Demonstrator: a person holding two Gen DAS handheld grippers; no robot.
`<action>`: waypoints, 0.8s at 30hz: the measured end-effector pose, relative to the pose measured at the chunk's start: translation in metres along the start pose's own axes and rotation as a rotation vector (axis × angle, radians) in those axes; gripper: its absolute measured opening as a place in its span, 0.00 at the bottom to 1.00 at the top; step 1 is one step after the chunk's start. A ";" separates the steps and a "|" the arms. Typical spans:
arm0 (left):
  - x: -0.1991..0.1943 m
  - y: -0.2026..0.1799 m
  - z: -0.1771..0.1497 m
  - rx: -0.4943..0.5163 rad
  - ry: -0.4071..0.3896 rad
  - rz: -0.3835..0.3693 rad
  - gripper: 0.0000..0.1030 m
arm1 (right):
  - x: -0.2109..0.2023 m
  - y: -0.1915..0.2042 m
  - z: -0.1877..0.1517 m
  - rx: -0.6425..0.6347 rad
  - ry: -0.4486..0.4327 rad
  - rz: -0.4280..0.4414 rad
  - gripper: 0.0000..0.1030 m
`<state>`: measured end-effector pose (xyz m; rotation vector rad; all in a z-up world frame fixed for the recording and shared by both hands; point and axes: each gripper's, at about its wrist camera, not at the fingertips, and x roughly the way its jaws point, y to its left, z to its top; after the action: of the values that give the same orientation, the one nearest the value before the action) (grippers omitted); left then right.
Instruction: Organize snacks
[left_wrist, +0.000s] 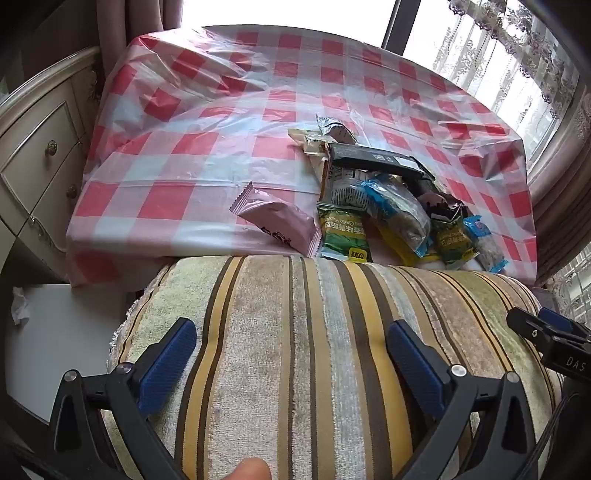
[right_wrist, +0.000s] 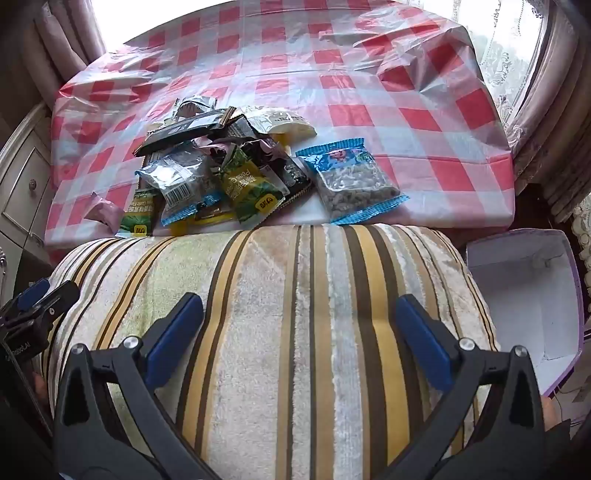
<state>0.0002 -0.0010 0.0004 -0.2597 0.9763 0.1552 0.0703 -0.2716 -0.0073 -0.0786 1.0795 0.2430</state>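
A heap of snack packets (left_wrist: 384, 199) (right_wrist: 214, 166) lies on the red-and-white checked tablecloth (left_wrist: 229, 122) (right_wrist: 369, 92) near its front edge. A pink packet (left_wrist: 277, 219) (right_wrist: 105, 212) lies apart at the heap's left. A blue-edged clear packet (right_wrist: 351, 181) lies apart at its right. Green packets (left_wrist: 341, 232) (right_wrist: 251, 188) sit at the heap's front. My left gripper (left_wrist: 291, 339) is open, hovering above a striped cushion (left_wrist: 314, 350) (right_wrist: 295, 314), nothing between its fingers. My right gripper (right_wrist: 299, 314) is open above the same cushion, empty. Both are short of the snacks.
An open white box with a purple rim (right_wrist: 528, 295) stands right of the cushion. A cream drawer cabinet (left_wrist: 40, 155) stands left of the table, a white surface (left_wrist: 59, 332) with crumpled tissue below it. Curtains and windows lie behind and to the right.
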 end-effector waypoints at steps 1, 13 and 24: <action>0.000 -0.001 0.000 0.002 -0.003 0.009 1.00 | 0.000 0.000 0.000 -0.001 0.000 -0.002 1.00; 0.009 -0.007 0.005 0.017 0.042 0.051 1.00 | 0.000 -0.001 0.000 0.000 -0.006 0.000 1.00; 0.009 -0.005 0.003 -0.001 0.048 0.034 1.00 | 0.001 -0.001 0.000 0.002 -0.015 0.000 1.00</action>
<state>0.0090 -0.0047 -0.0048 -0.2489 1.0291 0.1815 0.0713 -0.2727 -0.0084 -0.0753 1.0649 0.2423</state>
